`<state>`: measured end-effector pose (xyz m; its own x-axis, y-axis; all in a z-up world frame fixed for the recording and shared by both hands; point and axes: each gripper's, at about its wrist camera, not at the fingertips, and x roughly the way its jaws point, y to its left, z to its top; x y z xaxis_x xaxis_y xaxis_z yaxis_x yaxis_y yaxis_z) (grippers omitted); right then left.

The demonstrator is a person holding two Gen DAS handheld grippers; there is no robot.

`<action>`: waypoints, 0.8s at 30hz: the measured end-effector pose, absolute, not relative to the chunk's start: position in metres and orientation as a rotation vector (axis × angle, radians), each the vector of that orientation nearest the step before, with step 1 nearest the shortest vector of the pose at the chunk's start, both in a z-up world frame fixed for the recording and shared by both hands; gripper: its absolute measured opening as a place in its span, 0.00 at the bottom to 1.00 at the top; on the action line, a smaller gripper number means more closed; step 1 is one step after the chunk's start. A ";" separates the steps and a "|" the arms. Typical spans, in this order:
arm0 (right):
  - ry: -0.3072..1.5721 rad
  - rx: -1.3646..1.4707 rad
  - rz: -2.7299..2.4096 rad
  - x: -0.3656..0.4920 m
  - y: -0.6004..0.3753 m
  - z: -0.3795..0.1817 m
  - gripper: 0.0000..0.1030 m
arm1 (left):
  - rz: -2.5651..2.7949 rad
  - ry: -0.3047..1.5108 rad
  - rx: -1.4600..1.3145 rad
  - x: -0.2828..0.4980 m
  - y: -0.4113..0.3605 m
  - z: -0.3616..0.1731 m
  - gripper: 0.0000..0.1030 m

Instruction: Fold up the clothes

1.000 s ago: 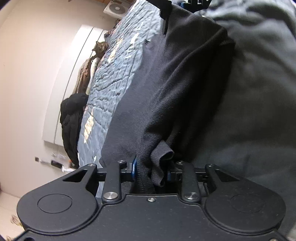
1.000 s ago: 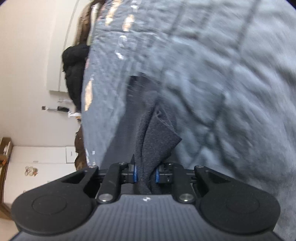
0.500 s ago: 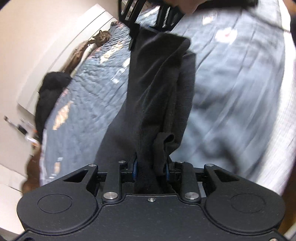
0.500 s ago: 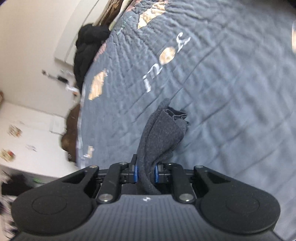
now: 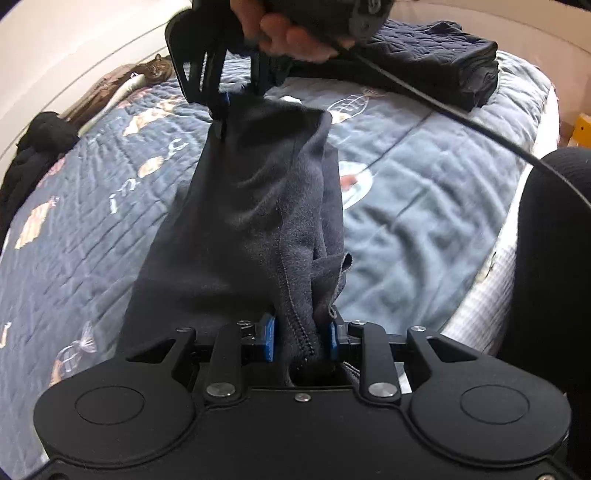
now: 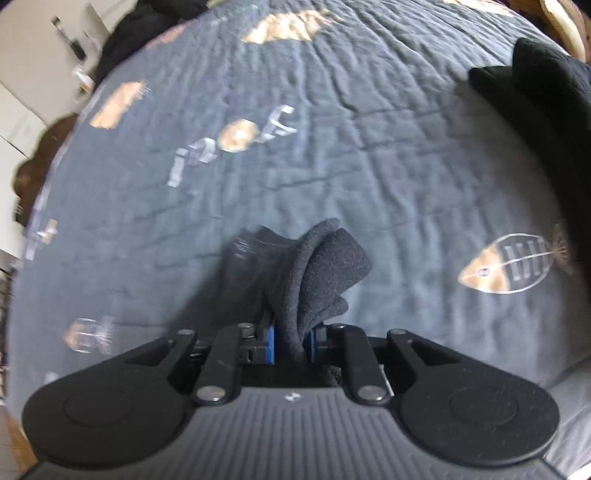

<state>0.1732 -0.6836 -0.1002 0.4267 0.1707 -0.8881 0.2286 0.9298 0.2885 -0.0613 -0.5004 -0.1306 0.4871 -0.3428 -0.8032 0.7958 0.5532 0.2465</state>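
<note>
A dark, soft fleece garment [image 5: 255, 221] with a stitched seam hangs bunched and stretched between both tools, above a bed [image 5: 424, 192] covered in a quilted grey-blue spread printed with fish skeletons. A folded dark pile [image 5: 436, 55] sits at the bed's far edge (a cat [image 5: 155, 70] lies near the pale wall). The left hand-held gripper [image 5: 301, 338] is clamped narrowly on the garment's seamed end; the right hand-held gripper [image 6: 291, 341], held by a hand [image 5: 291, 33], pinches the other end's rolled folds.
</note>
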 end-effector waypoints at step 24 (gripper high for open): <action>0.688 0.437 -0.096 -0.037 -0.685 -0.060 0.61 | -0.781 0.666 0.533 -0.015 -0.387 -0.061 0.91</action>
